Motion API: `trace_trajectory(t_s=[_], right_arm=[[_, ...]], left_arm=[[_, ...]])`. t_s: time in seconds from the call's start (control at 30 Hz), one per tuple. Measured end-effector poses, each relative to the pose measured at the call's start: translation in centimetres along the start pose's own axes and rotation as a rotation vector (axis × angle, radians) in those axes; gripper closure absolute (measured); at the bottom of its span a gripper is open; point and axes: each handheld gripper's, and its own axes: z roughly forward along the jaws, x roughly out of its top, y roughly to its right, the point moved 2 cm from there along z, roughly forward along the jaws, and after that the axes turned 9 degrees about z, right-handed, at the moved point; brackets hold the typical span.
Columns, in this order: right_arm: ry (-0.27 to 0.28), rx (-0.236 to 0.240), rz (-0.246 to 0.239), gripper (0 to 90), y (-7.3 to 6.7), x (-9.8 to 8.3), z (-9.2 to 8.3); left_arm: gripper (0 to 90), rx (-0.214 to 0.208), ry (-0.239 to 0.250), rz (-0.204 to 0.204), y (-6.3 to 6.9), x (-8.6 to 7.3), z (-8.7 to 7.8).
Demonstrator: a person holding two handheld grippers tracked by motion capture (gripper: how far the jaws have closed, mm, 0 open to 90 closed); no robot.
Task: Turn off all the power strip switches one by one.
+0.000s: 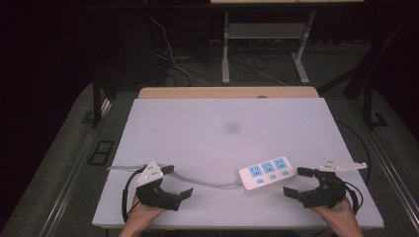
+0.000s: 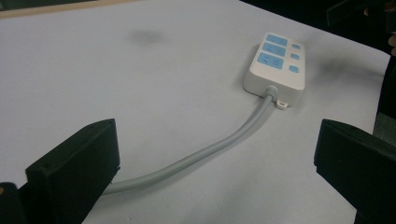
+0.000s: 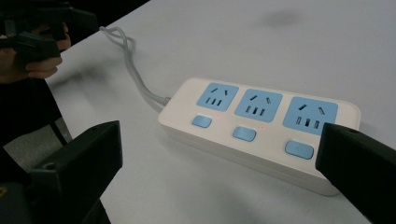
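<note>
- Power strip is lying flat near the front right of the white table, its grey cord running left.
- Right gripper is sitting just beside the strip's right end, jaws spread wide, gripping nothing.
- Left gripper is straddling the cord, jaws wide apart, empty.
- Advised: right jaws closing squarely across the casing, clear of the 3 switches.

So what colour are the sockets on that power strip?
Light blue, set in the white power strip, with matching blue buttons below them. The right gripper view shows it best.
</note>
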Motion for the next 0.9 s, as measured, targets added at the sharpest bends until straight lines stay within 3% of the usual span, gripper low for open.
trace_trajectory(t_s=[0.43, 0.9], right_arm=[[-0.056, -0.014, 0.007, 0.5, 0.4, 0.3, 0.0], [-0.111, -0.027, -0.036, 0.5, 0.4, 2.4, -0.5]], left_arm=[[0.0, -0.016, -0.009, 0.016, 0.1, 0.0, 0.6], [0.0, -0.019, -0.012, 0.009, -0.2, 0.0, 0.7]])
